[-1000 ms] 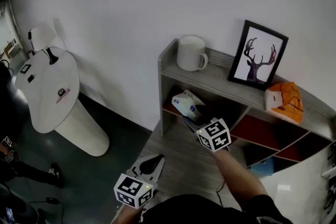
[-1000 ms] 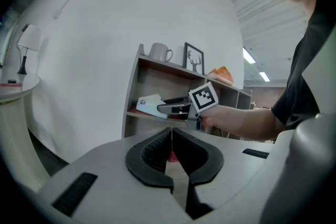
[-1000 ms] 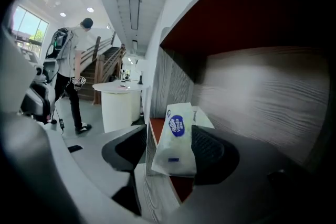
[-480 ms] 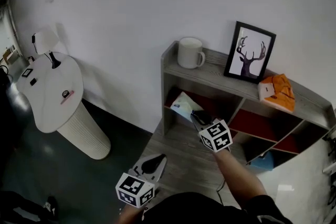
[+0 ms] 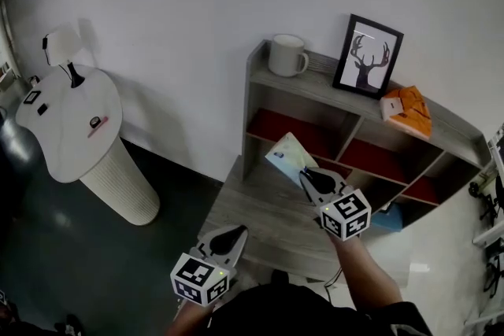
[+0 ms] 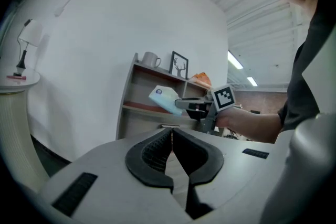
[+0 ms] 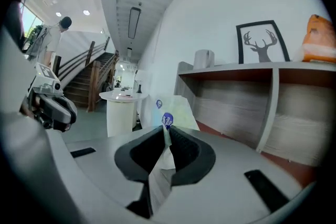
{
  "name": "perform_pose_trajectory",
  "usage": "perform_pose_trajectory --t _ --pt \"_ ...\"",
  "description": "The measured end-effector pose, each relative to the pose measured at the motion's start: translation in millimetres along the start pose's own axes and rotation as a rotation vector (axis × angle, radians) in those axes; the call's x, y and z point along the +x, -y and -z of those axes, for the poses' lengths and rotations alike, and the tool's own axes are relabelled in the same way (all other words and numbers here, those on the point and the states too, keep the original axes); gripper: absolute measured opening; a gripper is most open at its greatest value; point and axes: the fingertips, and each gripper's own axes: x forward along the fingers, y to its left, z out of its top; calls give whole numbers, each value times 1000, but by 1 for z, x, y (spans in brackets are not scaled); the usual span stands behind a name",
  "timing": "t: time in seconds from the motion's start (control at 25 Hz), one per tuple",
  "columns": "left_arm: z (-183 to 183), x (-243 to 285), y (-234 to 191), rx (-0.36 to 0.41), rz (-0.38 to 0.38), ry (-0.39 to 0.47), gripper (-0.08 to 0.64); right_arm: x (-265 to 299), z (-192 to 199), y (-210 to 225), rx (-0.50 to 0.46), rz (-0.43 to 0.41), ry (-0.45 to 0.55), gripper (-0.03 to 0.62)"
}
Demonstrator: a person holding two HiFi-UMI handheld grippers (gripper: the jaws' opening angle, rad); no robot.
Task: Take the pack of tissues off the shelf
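The pack of tissues [image 5: 287, 157], pale blue-white with a blue round mark, hangs in the air in front of the grey shelf [image 5: 253, 102], outside its compartments. My right gripper [image 5: 309, 179] is shut on the pack's near edge; its jaws have just been closing with the pack between them. In the right gripper view the pack [image 7: 177, 108] sticks up past the pinching jaws of my right gripper [image 7: 166, 132]. My left gripper [image 5: 229, 237] is low at the front, shut and empty. From the left gripper [image 6: 171, 131] I see the pack [image 6: 164, 99] held before the shelf.
On the shelf's top stand a white mug [image 5: 286, 56], a framed deer picture [image 5: 368, 55] and an orange-white package [image 5: 406, 109]. A grey low platform [image 5: 260, 216] lies under both grippers. A white round pedestal table [image 5: 67, 118] stands at the left.
The right gripper has drawn back from the shelf's upper left compartment toward me, bringing the tissue pack out with it. The left gripper has shifted only slightly.
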Motion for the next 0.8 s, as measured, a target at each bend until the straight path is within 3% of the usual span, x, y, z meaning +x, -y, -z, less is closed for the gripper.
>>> perform_pose_trajectory --t 0.36,0.8 --pt "21 -12 16 -16 54 -27 18 -59 10 -35 46 6 7 35" --pt "16 32 57 3 54 -65 18 -121 58 -22 97 -40 27 35"
